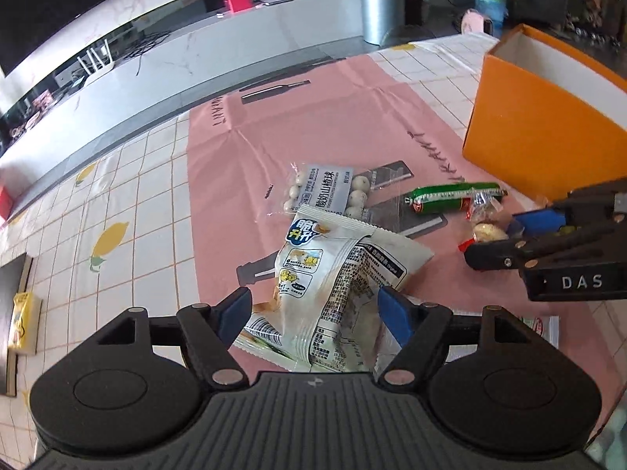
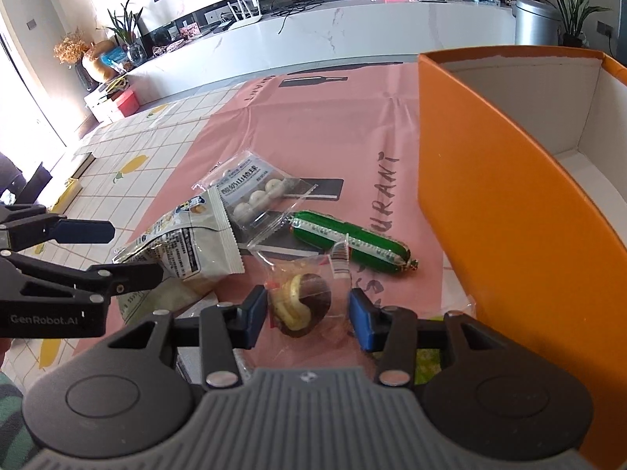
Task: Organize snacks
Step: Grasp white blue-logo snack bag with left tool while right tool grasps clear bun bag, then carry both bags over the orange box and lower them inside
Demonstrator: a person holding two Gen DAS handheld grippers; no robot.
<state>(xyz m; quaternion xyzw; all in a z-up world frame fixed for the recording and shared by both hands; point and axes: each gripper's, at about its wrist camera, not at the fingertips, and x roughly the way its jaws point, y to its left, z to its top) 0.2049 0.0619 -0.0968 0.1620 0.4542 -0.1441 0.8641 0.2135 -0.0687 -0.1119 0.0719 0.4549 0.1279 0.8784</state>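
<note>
Snacks lay on pink sheet (image 1: 313, 133) over lemon-print table (image 1: 129, 196). Left claw (image 1: 313, 309) released, straddling white pouch (image 1: 337, 266). Right claw (image 2: 307, 313) stood open around wrapped pastry (image 2: 299, 305). Orange box (image 2: 509, 211) right of it; marble TV bench (image 2: 352, 27) beyond.

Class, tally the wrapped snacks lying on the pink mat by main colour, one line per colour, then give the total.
White crinkled foil snack bag: 1
Clear packet of white round balls: 1
Green sausage-shaped stick: 1
Clear-wrapped brown and cream pastry: 1
Total: 4
</note>
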